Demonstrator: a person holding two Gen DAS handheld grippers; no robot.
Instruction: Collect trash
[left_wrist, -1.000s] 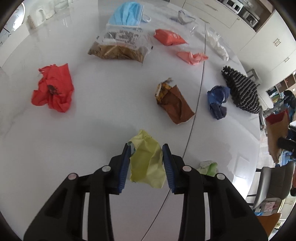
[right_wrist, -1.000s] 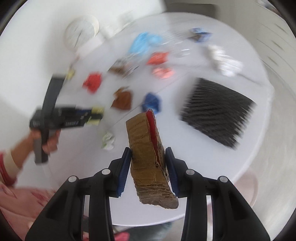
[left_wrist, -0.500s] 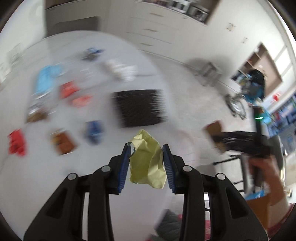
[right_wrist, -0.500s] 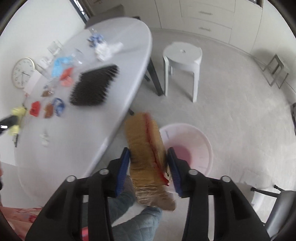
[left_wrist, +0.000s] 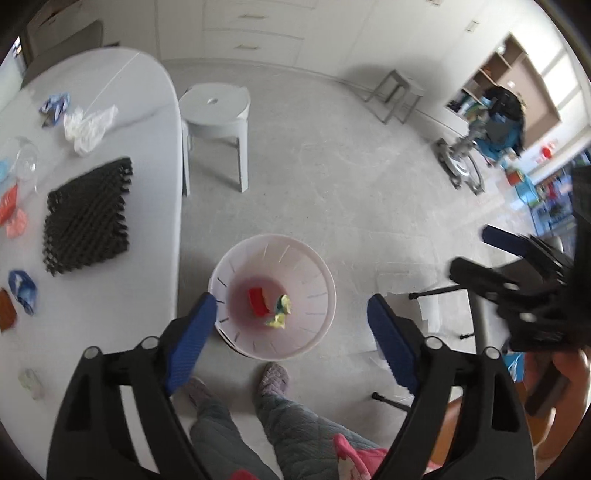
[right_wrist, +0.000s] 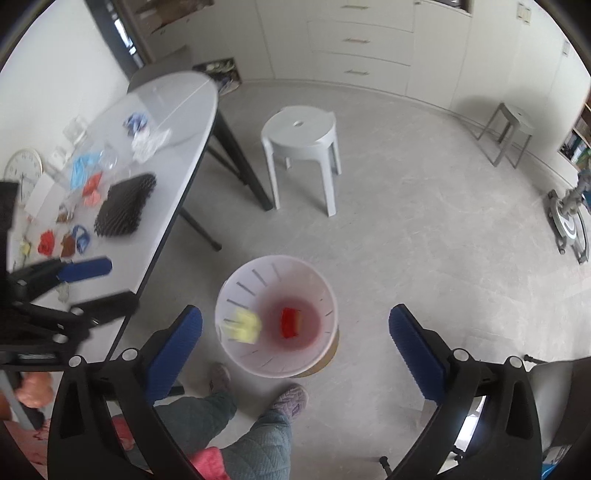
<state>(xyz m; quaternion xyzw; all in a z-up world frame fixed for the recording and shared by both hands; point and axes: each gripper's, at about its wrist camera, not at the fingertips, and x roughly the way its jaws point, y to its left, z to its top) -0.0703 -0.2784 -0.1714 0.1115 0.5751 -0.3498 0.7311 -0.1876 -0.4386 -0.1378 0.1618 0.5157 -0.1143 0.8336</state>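
Both the left gripper (left_wrist: 288, 325) and right gripper (right_wrist: 295, 332) have just opened their jaws, now wide apart and empty, above the pink bin (right_wrist: 236, 354). A yellow wrapper (right_wrist: 245, 325) and a red-and-brown packet (right_wrist: 290, 322) lie inside it, right of the desk (left_wrist: 155, 147).

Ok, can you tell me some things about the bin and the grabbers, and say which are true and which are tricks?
1. Both grabbers are holding trash. False: the left gripper and right gripper have just been opening and have nothing between their jaws.
2. The yellow paper is in the pink bin. True.
3. The bin stands on the table. False: it stands on the floor beside the white table.
4. The black spiky mat is on the table. True.
5. The table has no trash left. False: the blue wrapper and other pieces remain.
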